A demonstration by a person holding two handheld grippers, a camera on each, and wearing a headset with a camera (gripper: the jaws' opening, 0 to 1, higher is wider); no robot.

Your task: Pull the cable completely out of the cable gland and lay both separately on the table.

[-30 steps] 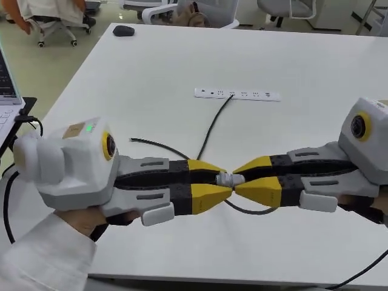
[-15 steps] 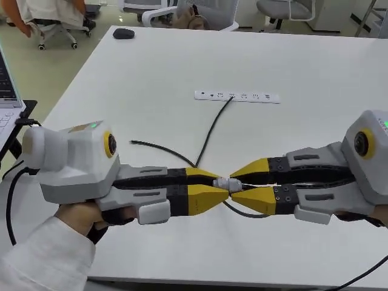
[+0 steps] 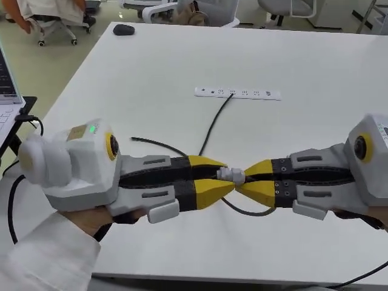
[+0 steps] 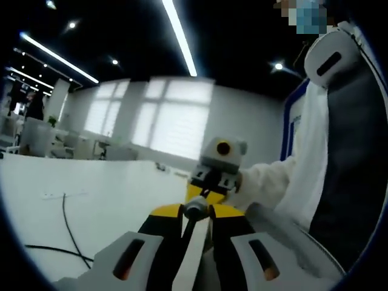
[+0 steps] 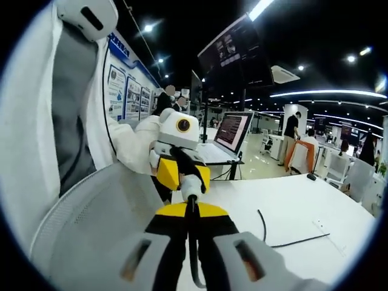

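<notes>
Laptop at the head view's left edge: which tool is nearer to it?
Left. The left tool extends from the laptop side of the table; the right tool comes in from the opposite side, both meeting at the cable gland on the cable.

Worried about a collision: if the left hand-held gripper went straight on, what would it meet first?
Probably the right hand-held gripper, just beyond the cable gland in the left hand-held gripper.

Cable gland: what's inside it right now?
The black cable enters the cable gland from the right gripper; how far it reaches inside is covered by the gland's body.
</notes>
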